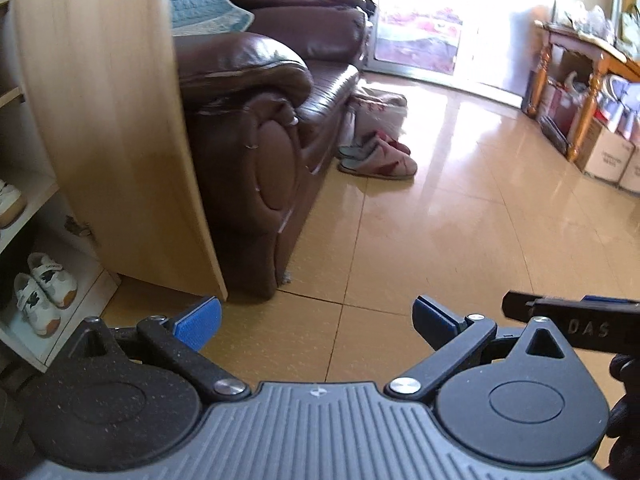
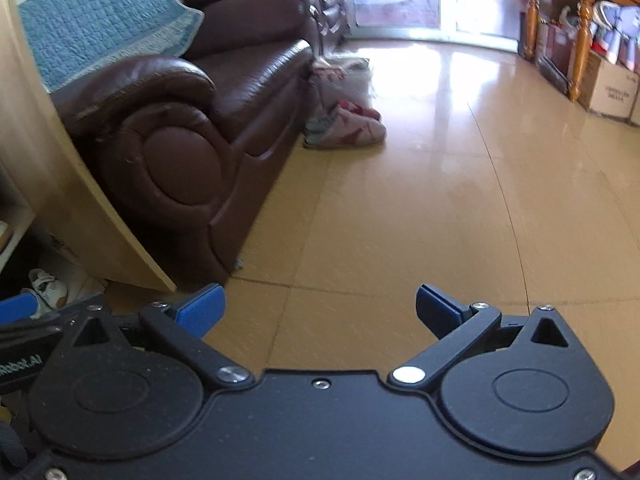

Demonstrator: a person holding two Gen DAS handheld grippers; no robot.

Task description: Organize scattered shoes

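A pair of pink and red slippers (image 1: 380,158) lies on the tiled floor beside the brown sofa, far ahead of both grippers; the right wrist view shows the slippers (image 2: 350,128) too. My left gripper (image 1: 316,322) is open and empty over the floor. My right gripper (image 2: 318,314) is also open and empty. A pair of white sneakers (image 1: 42,292) sits on the bottom shelf of a wooden shoe rack (image 1: 116,128) at the left. A further white shoe (image 1: 10,200) rests one shelf up. The right gripper's tip shows at the left wrist view's right edge.
A brown leather sofa (image 1: 256,152) with a blue blanket (image 2: 100,20) stands next to the rack. A white bag (image 1: 376,108) lies behind the slippers. A wooden table (image 1: 576,60) with cardboard boxes (image 1: 608,152) under it lines the right wall. Bright glass doors are at the back.
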